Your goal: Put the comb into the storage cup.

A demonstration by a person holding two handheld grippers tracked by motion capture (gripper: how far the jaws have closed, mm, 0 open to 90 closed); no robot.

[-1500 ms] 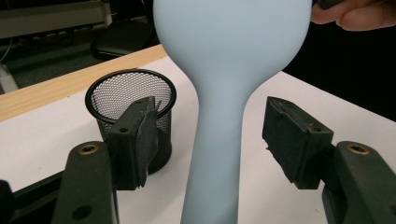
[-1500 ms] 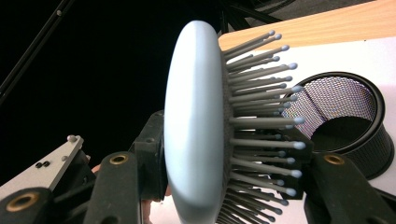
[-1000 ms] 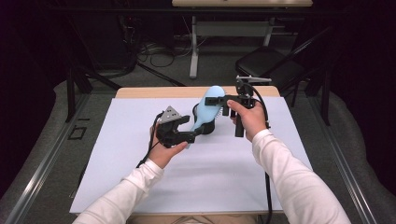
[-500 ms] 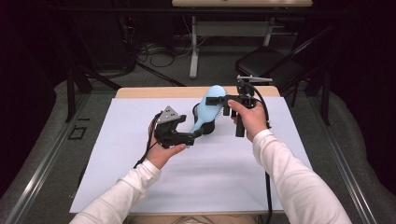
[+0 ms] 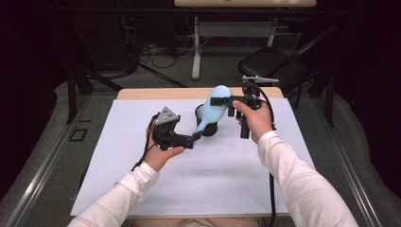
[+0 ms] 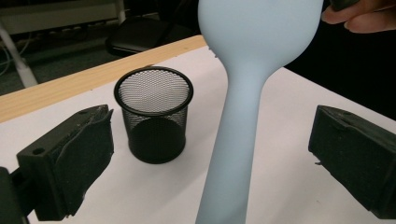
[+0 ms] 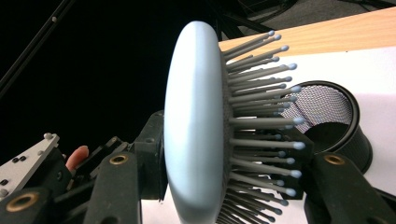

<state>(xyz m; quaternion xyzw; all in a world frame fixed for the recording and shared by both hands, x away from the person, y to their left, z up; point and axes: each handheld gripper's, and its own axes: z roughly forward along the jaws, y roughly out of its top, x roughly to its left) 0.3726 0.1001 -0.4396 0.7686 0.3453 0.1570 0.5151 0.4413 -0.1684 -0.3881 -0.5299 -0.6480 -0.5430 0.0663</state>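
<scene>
Hairbrush (image 5: 211, 109) above cup (image 5: 208, 126) on table (image 5: 142, 198)

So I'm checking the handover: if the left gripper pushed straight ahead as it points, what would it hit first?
Probably the blue hairbrush's handle, standing between the left gripper's open jaws, untouched. The mesh cup sits behind, off to one side.

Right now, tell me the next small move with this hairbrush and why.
Probably draw the left gripper back off the handle. Its jaws have just been opening and stand clear of the blue hairbrush on both sides, while the right gripper is shut on the brush head. That would leave the right free to tip the handle toward the black mesh cup beneath.
</scene>
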